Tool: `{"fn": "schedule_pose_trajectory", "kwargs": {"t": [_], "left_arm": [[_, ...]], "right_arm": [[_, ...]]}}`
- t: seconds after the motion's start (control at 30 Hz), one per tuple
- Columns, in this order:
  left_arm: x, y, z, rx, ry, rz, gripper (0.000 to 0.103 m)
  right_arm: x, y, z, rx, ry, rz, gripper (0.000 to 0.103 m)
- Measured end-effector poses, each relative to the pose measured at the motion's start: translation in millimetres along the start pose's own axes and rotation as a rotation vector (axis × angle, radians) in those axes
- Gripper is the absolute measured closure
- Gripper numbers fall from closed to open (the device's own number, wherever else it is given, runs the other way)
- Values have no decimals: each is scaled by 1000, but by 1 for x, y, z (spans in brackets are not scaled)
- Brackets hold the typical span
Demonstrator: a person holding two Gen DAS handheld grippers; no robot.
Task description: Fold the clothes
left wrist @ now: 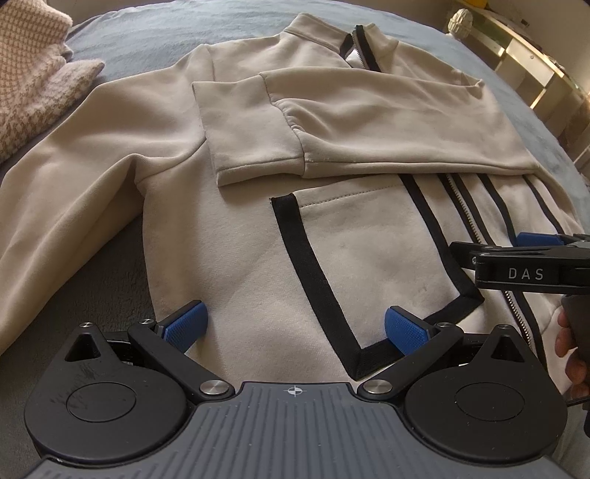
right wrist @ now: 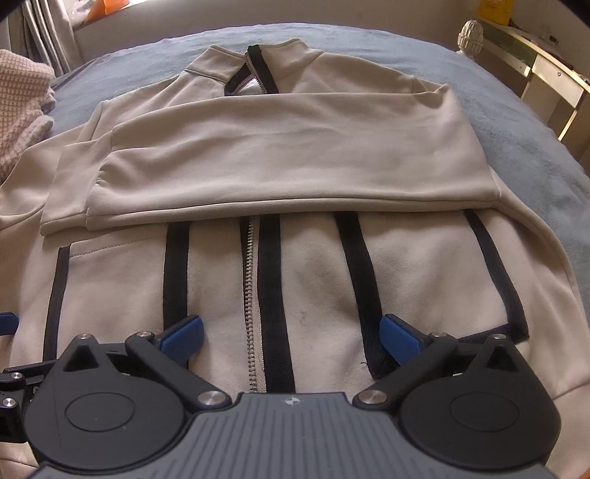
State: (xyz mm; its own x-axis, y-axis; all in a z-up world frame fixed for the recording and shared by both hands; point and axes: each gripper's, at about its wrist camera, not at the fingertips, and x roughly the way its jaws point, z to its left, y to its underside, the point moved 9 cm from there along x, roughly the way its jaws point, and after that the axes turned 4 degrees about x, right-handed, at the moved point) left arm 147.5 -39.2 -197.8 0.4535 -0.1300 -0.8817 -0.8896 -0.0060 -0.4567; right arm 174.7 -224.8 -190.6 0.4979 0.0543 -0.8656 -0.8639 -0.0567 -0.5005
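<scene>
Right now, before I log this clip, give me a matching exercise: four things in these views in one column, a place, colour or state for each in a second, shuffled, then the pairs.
Things:
1. folded sleeve
2. zipper
3. houndstooth knit
4. right gripper

Descriptions:
A. silver teeth running down the jacket front
B. open, nothing between the pads
C. laid across the chest
D. pink and white, on the bed beside the jacket

Pairs: 1-C, 2-A, 3-D, 4-B
</scene>
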Motion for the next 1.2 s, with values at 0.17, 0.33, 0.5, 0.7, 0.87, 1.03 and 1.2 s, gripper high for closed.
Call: {"fn": "schedule_pose_trajectory", "kwargs": {"t": [0.17, 0.33, 0.5, 0.7, 0.87, 1.03, 1.2], "left_arm": [[0, 0, 1, -4, 2, 1, 0], [0, 0, 1, -7, -1, 2, 0], [1, -1, 2, -23, 4, 4, 0], [2, -1, 2, -23, 4, 6, 0], [3, -2, 2, -19, 1, 11, 0], [3, -1, 2, -24, 2, 12, 0], [5, 0, 0, -6, -13, 16, 0]], "right_arm": [[0, 0, 0, 4, -4, -8, 0], [0, 1, -1, 5, -3, -12, 0], [1, 0, 0, 4, 0, -7, 0], [1, 0, 0, -2, -1, -4, 0], [1, 1, 0, -8, -1, -3, 0], [-2, -2, 1, -16, 1, -9, 0], [-23, -23, 6, -53, -7, -135, 0]]}}
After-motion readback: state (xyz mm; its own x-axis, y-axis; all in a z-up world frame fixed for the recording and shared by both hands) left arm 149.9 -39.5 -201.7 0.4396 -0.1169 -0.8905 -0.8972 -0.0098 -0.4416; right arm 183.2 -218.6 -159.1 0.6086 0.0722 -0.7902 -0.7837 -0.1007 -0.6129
